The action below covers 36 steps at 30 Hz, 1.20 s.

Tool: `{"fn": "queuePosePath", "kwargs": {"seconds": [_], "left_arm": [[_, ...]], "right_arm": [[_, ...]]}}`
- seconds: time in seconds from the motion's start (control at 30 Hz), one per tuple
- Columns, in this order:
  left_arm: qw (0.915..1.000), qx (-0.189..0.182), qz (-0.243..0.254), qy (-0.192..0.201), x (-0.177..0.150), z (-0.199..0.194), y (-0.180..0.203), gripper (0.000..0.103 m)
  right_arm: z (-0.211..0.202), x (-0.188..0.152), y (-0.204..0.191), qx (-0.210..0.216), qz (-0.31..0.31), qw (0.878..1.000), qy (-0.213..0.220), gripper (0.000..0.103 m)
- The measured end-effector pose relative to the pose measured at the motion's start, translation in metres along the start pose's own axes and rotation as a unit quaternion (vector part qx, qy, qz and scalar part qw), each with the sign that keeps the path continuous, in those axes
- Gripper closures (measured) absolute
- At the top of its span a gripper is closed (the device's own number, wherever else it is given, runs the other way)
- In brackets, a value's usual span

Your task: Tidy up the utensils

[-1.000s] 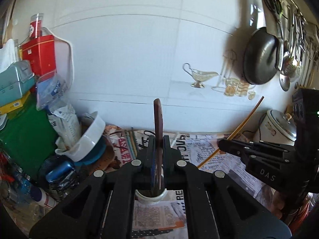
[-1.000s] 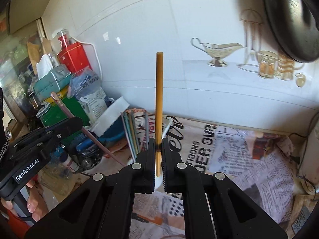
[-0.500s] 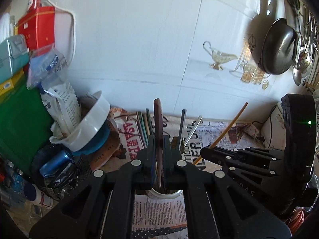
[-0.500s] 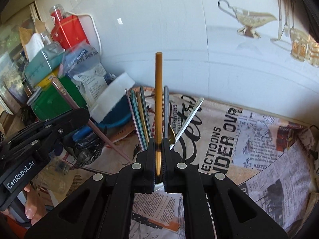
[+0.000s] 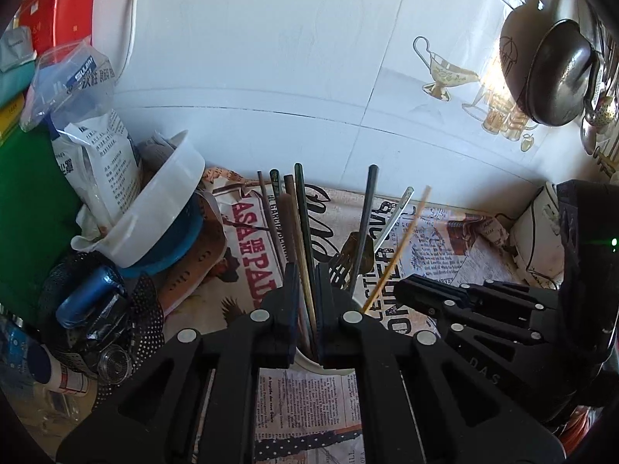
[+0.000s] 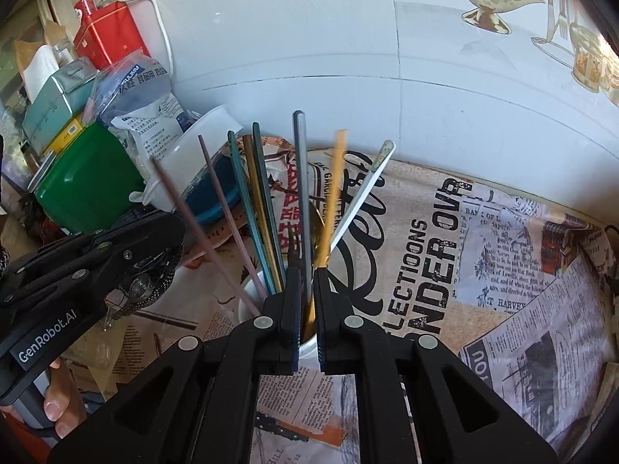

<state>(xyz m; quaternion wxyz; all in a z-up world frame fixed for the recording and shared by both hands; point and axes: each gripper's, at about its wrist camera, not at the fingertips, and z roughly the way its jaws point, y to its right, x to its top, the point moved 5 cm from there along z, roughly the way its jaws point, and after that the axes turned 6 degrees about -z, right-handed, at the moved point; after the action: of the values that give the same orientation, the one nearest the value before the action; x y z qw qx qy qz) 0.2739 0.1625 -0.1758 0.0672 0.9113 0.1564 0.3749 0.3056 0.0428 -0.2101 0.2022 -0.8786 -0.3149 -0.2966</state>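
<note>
Covering the bench point(image 6: 503, 270) is newspaper-print cloth, with clutter stacked at 9 o'clock. Both grippers have dropped from wall height to a white cup point(image 6: 251, 297) at 6 o'clock in each wrist view. The left gripper point(image 5: 307, 270) is clamped on a brown chopstick point(image 5: 288, 216), whose lower end now sits inside the cup. The right gripper point(image 6: 307, 274) has just eased its jaws apart; its yellow chopstick point(image 6: 334, 193), blurred, tips loose toward 1 o'clock among the other utensils standing in the cup. One stick looks delivered, and the brown one appears ready for release.
</note>
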Motion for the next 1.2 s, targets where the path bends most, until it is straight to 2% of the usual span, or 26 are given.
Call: {"fn": "queuePosePath", "kwargs": {"seconds": [0.1, 0.2, 0.27, 0.4, 0.73, 0.9, 0.97, 1.07, 1.13, 1.2], "left_arm": [[0.9999, 0.003, 0.012, 0.012, 0.002, -0.011, 0.006, 0.095], [0.9992, 0.005, 0.025, 0.030, 0.005, -0.028, 0.016, 0.092], [0.9987, 0.003, 0.030, 0.042, 0.007, -0.039, 0.023, 0.086], [0.9960, -0.016, 0.041, 0.078, 0.012, -0.074, 0.044, 0.079], [0.9778, -0.044, 0.087, 0.185, 0.009, -0.171, 0.097, 0.069], [0.9695, -0.060, 0.099, 0.216, -0.009, -0.213, 0.112, 0.065], [0.9666, -0.058, 0.102, 0.228, -0.017, -0.225, 0.115, 0.057], [0.9642, -0.050, 0.098, 0.241, -0.029, -0.239, 0.114, 0.046], [0.9646, -0.046, 0.090, 0.244, -0.037, -0.246, 0.111, 0.041], [0.9647, -0.037, 0.082, 0.247, -0.043, -0.252, 0.107, 0.031]], "right_arm": [[-0.013, 0.000, 0.003, 0.000, 0.001, 1.000, 0.010, 0.087], [-0.034, 0.000, 0.005, -0.004, -0.004, 1.000, 0.030, 0.086], [-0.054, 0.000, 0.006, -0.005, -0.005, 0.999, 0.047, 0.086], [-0.097, 0.002, 0.009, -0.010, -0.012, 0.996, 0.087, 0.086], [-0.232, -0.009, 0.021, -0.047, -0.031, 0.976, 0.211, 0.086], [-0.273, -0.022, 0.018, -0.048, -0.050, 0.965, 0.252, 0.086], [-0.282, -0.027, 0.013, -0.045, -0.058, 0.963, 0.260, 0.085], [-0.290, -0.036, 0.006, -0.038, -0.070, 0.960, 0.268, 0.075], [-0.294, -0.043, 0.003, -0.034, -0.073, 0.959, 0.273, 0.058], [-0.299, -0.048, 0.002, -0.027, -0.073, 0.957, 0.279, 0.048]]}}
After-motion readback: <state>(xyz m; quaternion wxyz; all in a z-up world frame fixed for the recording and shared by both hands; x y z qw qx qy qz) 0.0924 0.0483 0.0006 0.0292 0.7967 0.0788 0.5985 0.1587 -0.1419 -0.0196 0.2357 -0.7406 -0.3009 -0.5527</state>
